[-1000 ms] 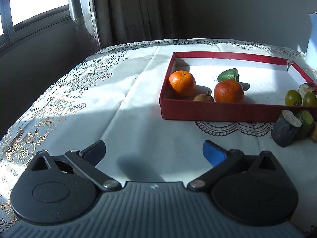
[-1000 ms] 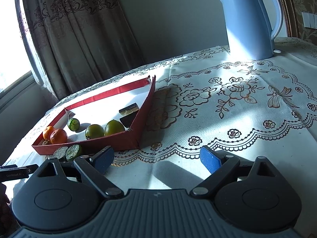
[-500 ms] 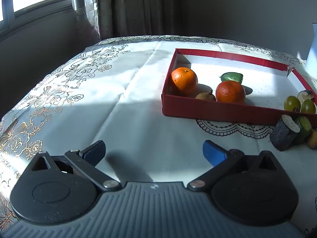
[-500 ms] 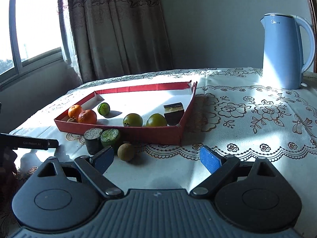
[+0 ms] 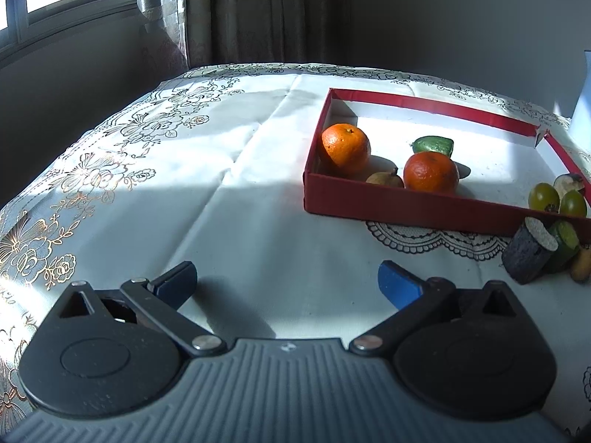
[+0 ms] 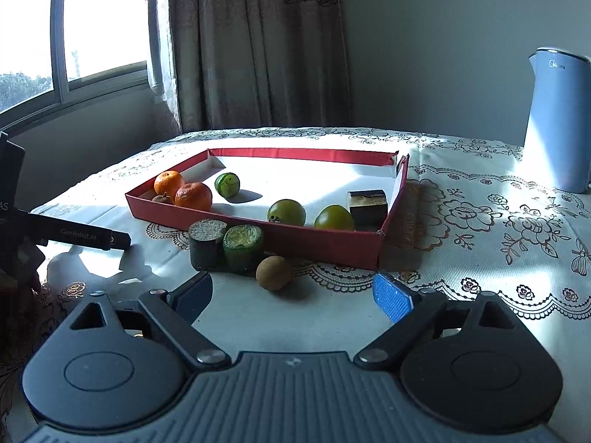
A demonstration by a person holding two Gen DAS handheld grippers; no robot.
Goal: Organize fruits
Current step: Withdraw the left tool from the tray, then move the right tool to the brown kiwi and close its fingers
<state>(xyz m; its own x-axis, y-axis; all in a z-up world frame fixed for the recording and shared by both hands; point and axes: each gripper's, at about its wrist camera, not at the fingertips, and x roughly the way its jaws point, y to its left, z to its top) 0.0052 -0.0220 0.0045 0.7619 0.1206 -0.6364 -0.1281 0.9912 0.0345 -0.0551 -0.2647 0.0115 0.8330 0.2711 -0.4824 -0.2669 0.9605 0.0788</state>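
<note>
red tray [image 6: 325, 245] now centred in right view, kettle [image 6: 557, 122] shifted right, both tools spread wide, empty

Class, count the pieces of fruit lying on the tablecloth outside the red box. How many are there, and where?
3, all against the red box's near wall: a dark stub, a green stub touching it, and a round brown fruit in front. None seems hidden.

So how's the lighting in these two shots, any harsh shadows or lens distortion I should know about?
Left wrist view: hard sunlight crosses the tablecloth and the red tray, the oranges cast sharp shadows, and the near cloth lies in shade. Right wrist view: the window is blown out, with bright patches by the kettle. Both views bend straight edges like a fisheye; neither is blurred.
</note>
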